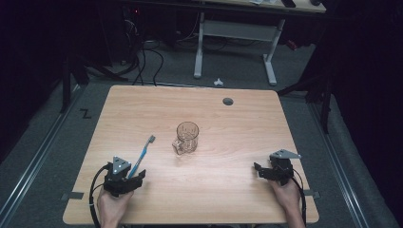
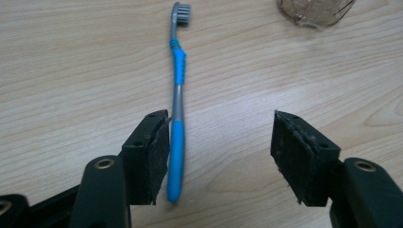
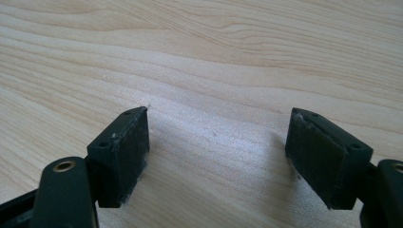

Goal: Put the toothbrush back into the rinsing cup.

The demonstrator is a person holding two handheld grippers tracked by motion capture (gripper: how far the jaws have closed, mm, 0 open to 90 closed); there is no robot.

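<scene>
Blue-and-grey plastic toothbrush point(image 2: 177, 109) lies flat on the wooden surface point(image 1: 228, 190), its slim handle just inside your left gripper's point(image 2: 219, 156) left jaw, ungripped; both jaws gape wide. Ridged glass mug point(image 1: 186, 137) stands beyond. Your right gripper point(image 3: 216, 156) is wide open, holding nothing. Lifting remains.

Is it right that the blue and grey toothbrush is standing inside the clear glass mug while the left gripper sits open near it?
Not quite. The blue and grey toothbrush lies flat on the wooden table, left of the clear glass mug, as the high view shows. The left gripper is open near it.
</scene>
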